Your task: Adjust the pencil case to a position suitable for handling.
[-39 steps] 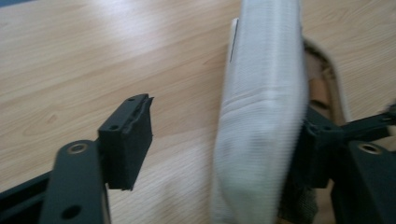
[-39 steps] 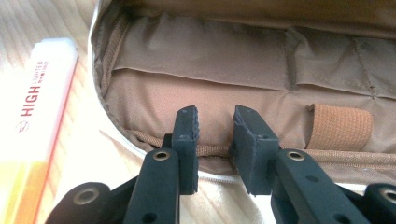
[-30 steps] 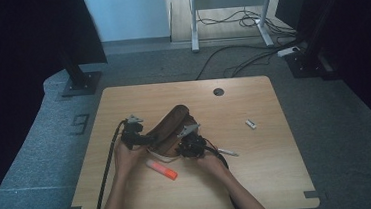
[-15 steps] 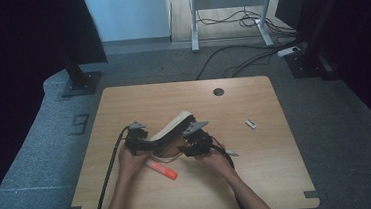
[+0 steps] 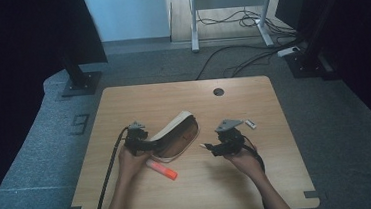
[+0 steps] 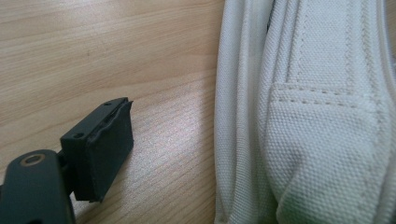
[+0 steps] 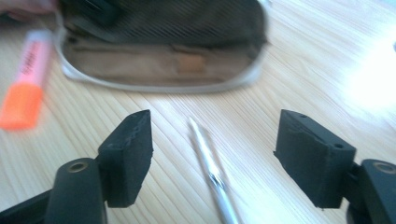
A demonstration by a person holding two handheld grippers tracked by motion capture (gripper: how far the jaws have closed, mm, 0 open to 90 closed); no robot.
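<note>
An open pencil pouch lies mid-table, its pale flap raised; in the right gripper view its brown inside faces me. My left gripper sits at the pouch's left end. One of its pads stands apart from the white canvas, and the canvas hides the other jaw. My right gripper hovers right of the pouch, its jaws just opened wide, with nothing between them. A silver pen lies on the wood below them. An orange highlighter rests in front of the pouch.
A small white object lies behind the right gripper. The wooden table has a round cable hole near its far edge. Cables trail from both grippers toward the front edge.
My right gripper has let go of the pouch, opened and drawn away to the right. The pouch's flap has swung up and open. My left gripper stays at the pouch's left end.
</note>
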